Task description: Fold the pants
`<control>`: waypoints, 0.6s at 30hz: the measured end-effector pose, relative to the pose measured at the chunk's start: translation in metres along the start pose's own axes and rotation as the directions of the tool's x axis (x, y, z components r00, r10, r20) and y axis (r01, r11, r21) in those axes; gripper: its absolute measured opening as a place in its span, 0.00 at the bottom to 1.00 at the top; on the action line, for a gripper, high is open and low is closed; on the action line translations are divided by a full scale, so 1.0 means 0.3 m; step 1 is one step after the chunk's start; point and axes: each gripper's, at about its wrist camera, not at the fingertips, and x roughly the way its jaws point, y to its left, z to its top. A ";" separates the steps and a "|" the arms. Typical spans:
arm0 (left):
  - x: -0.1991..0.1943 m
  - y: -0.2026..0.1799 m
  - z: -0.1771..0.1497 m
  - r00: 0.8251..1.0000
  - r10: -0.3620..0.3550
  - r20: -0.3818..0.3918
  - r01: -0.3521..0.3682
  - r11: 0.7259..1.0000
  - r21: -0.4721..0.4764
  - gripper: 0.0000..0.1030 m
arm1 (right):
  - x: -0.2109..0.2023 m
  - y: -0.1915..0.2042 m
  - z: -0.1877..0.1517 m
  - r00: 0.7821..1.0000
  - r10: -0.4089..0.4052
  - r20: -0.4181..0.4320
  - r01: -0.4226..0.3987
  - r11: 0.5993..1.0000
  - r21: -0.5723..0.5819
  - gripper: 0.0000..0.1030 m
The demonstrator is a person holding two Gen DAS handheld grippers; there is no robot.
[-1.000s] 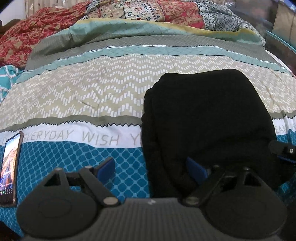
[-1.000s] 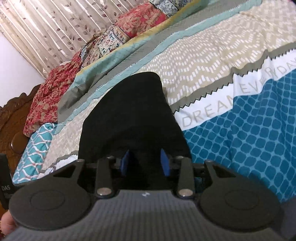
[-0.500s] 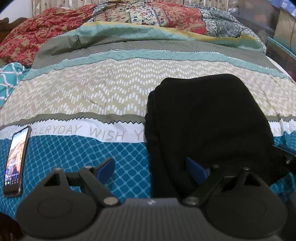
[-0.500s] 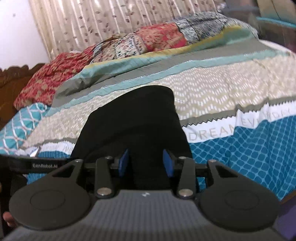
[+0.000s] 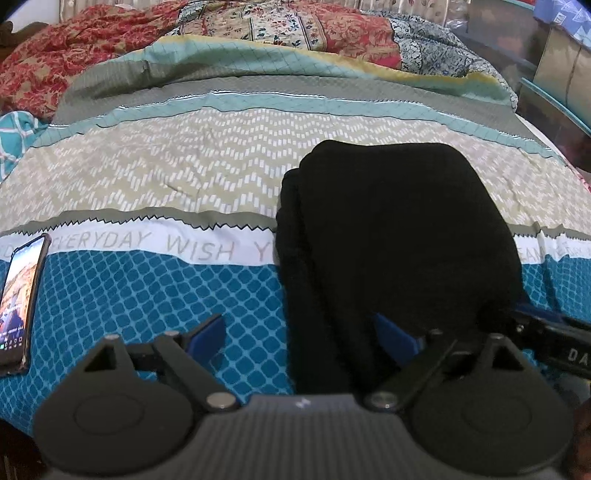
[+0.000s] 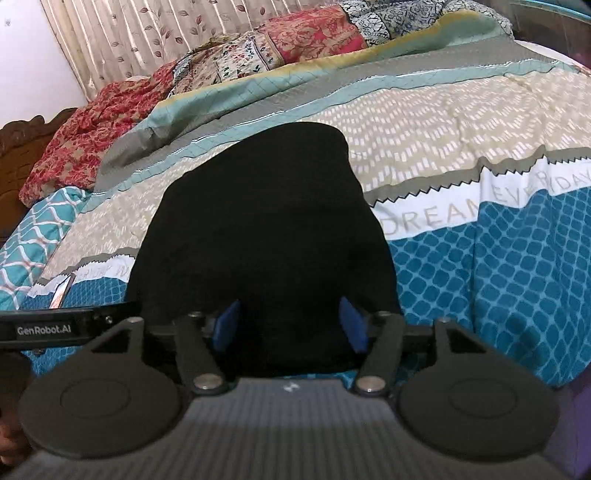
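Note:
The black pants lie folded in a compact stack on the patterned bedspread; they also show in the right wrist view. My left gripper is open at the stack's near left edge, one blue pad over the bedspread, the other pad against the black cloth. My right gripper is open with both blue pads apart over the near edge of the pants, gripping nothing. The right gripper's finger shows at the right of the left wrist view.
A phone with a lit screen lies on the bedspread at the far left. Red and floral blankets are piled at the back. A curtain and a wooden headboard stand beyond. Furniture borders the bed's right side.
My right gripper's jaws have opened wider and its view has levelled out. My left gripper has drawn back slightly, staying open. The pants have not moved.

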 end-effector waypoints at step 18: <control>0.050 0.029 -0.010 0.999 -0.036 -0.017 0.035 0.998 -0.044 1.00 | 0.021 0.012 -0.015 1.000 0.023 0.017 -0.023 0.999 -0.026 0.70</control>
